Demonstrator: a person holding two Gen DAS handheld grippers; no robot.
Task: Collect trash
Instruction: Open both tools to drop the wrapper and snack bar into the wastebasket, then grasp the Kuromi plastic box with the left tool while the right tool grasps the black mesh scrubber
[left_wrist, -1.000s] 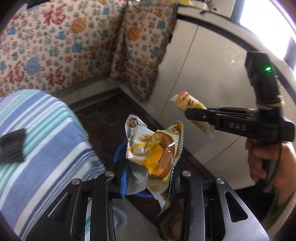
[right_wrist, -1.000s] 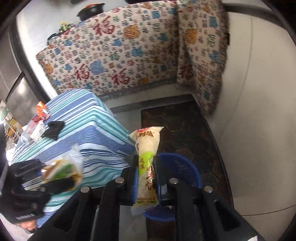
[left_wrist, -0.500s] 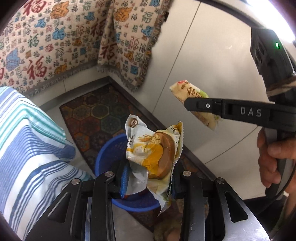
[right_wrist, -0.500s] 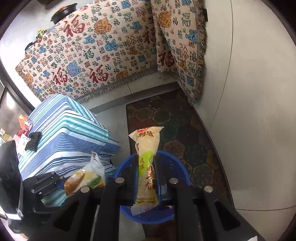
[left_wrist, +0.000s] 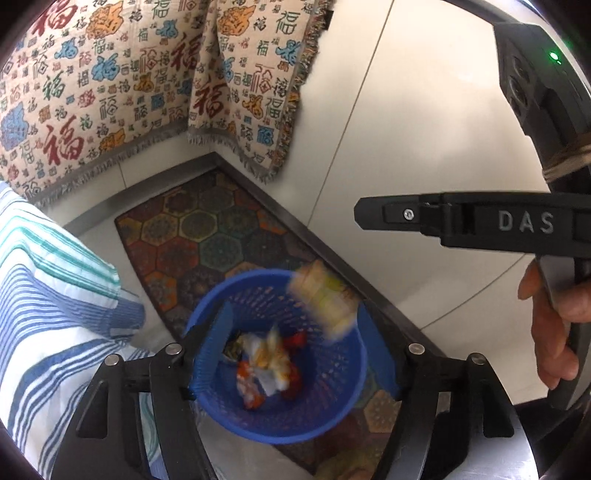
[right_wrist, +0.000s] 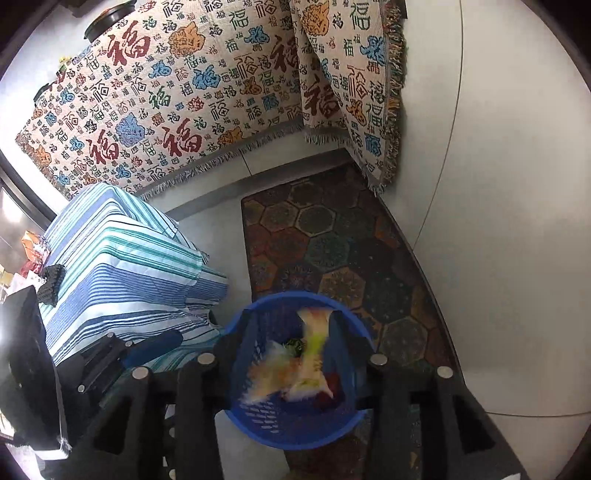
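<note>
A blue plastic basket (left_wrist: 332, 413) stands on the floor below both grippers; it also shows in the right wrist view (right_wrist: 295, 432). My left gripper (left_wrist: 295, 332) is open and empty above it. A yellow-orange snack wrapper (left_wrist: 267, 360) lies blurred inside the basket with other wrappers. A long pale wrapper with green print (left_wrist: 323, 302) is in mid-air at the basket's rim, blurred; it shows in the right wrist view (right_wrist: 314, 343) too. My right gripper (right_wrist: 295, 332) is open and empty, its finger (left_wrist: 402, 216) reaching in from the right in the left wrist view.
A table with a blue-striped cloth (right_wrist: 122, 266) stands left of the basket, with items on its far side (right_wrist: 33, 247). A hexagon-patterned mat (right_wrist: 332, 243) lies under the basket. A patterned throw (right_wrist: 184, 92) hangs behind. A white wall (right_wrist: 498, 184) is on the right.
Both grippers have opened over the blue basket. The yellow-orange wrapper has dropped from the left gripper into it, and the long pale wrapper has left the right gripper and is falling.
</note>
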